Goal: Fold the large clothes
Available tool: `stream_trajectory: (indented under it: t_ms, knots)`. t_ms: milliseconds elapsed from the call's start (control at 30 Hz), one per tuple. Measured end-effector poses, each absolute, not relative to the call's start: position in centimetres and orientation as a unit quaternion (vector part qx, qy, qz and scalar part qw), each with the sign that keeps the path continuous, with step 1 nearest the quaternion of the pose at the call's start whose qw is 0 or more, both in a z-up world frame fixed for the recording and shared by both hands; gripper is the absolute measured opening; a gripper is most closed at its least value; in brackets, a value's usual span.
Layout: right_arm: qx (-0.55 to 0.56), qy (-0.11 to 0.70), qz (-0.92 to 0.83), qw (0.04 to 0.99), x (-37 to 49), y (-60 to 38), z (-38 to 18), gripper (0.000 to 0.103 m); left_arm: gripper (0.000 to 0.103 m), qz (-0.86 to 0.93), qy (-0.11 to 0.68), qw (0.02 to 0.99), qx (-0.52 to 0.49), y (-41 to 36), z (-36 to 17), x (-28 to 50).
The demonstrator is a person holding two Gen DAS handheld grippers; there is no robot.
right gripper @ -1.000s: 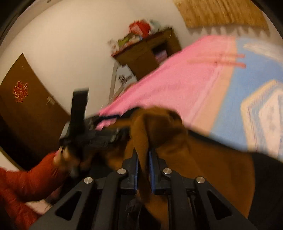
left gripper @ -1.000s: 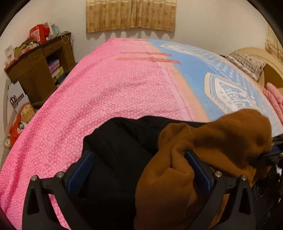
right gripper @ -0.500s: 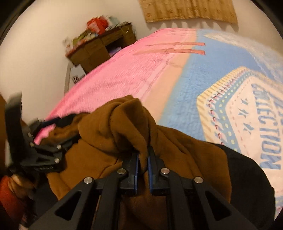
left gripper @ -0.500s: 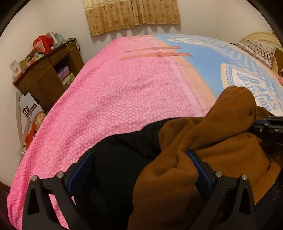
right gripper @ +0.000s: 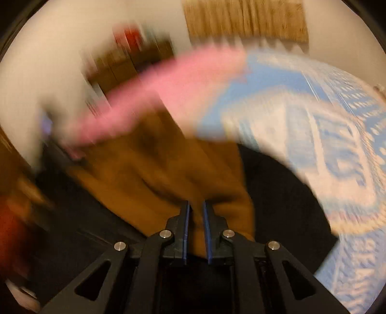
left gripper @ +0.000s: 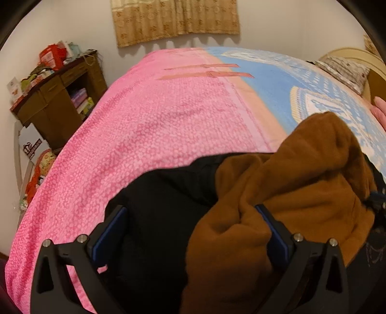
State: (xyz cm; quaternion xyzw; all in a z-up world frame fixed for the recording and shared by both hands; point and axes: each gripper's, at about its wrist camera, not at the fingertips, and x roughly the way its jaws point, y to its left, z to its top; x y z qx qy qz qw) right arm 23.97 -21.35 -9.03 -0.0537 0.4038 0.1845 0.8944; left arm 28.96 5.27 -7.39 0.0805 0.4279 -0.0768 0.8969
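A large garment with a black outer side (left gripper: 164,207) and a brown fleece lining (left gripper: 301,193) lies bunched at the near edge of the bed. My left gripper (left gripper: 190,217) is open, its jaws wide apart, with black cloth and a fold of the brown fleece lying between them. My right gripper (right gripper: 195,207) is shut on a fold of the brown fleece lining (right gripper: 168,169); that view is blurred by motion. The black side (right gripper: 277,188) shows to the right of it.
The bed carries a pink blanket (left gripper: 156,120) and a blue patterned blanket (left gripper: 301,82). A wooden cabinet (left gripper: 55,96) with clutter on top stands at the far left by the wall. A pillow (left gripper: 342,70) lies at the far right. A curtain (left gripper: 176,19) hangs behind.
My right gripper has swung right and down with the brown fleece; its view is now blurred. My left gripper has stayed open over the garment, shifting slightly.
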Motion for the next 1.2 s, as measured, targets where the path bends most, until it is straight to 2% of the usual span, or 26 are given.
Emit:
stream_trajectory:
  t_ms: [100, 200, 333, 433, 567, 733, 800, 867, 1067, 1100, 1200]
  knots:
    - [-0.025, 0.417, 0.177, 0.891, 23.7, -22.0, -8.8, 0.011, 0.103, -0.088, 0.439, 0.891, 0.074, 6.3, -7.2, 28.1]
    - [-0.048, 0.423, 0.166, 0.889, 22.6, -21.7, -7.6, 0.012, 0.103, -0.096, 0.421, 0.899, 0.077, 6.4, -5.3, 26.6]
    - [0.001, 0.359, 0.188, 0.914, 21.9, -21.7, -3.0, 0.013, 0.103, -0.112, 0.36, 0.923, 0.082, 4.1, -1.1, 25.7]
    - [0.021, 0.334, 0.218, 0.917, 23.3, -19.7, -0.4, 0.013, 0.103, -0.132, 0.351, 0.923, 0.084, 0.4, 0.6, 27.4]
    - [-0.002, 0.363, 0.234, 0.902, 27.4, -15.4, -1.4, 0.017, 0.103, -0.093, 0.365, 0.919, 0.112, -3.5, -0.9, 30.4]
    - [-0.033, 0.442, 0.22, 0.869, 32.1, -14.8, -8.9, 0.015, 0.103, -0.044, 0.434, 0.897, 0.075, 1.0, -6.8, 32.1]
    - [0.054, 0.441, 0.237, 0.864, 33.3, -17.5, -10.0, 0.002, 0.103, -0.074, 0.45, 0.89, 0.001, 3.4, -7.7, 32.4]
    - [0.07, 0.44, 0.235, 0.864, 33.9, -18.0, -10.3, 0.002, 0.103, -0.078, 0.454, 0.887, -0.042, 4.7, -8.0, 33.0]
    - [0.009, 0.454, 0.212, 0.866, 32.4, -16.4, -9.0, 0.004, 0.103, -0.06, 0.473, 0.879, 0.024, 2.3, -7.8, 33.5]
    - [0.014, 0.45, 0.207, 0.869, 31.7, -16.6, -7.9, 0.008, 0.103, -0.068, 0.474, 0.878, 0.017, 2.8, -7.1, 32.9]
    - [0.059, 0.384, 0.225, 0.893, 25.5, -19.7, -2.9, 0.008, 0.102, -0.109, 0.428, 0.897, -0.006, 6.2, -3.3, 28.5]
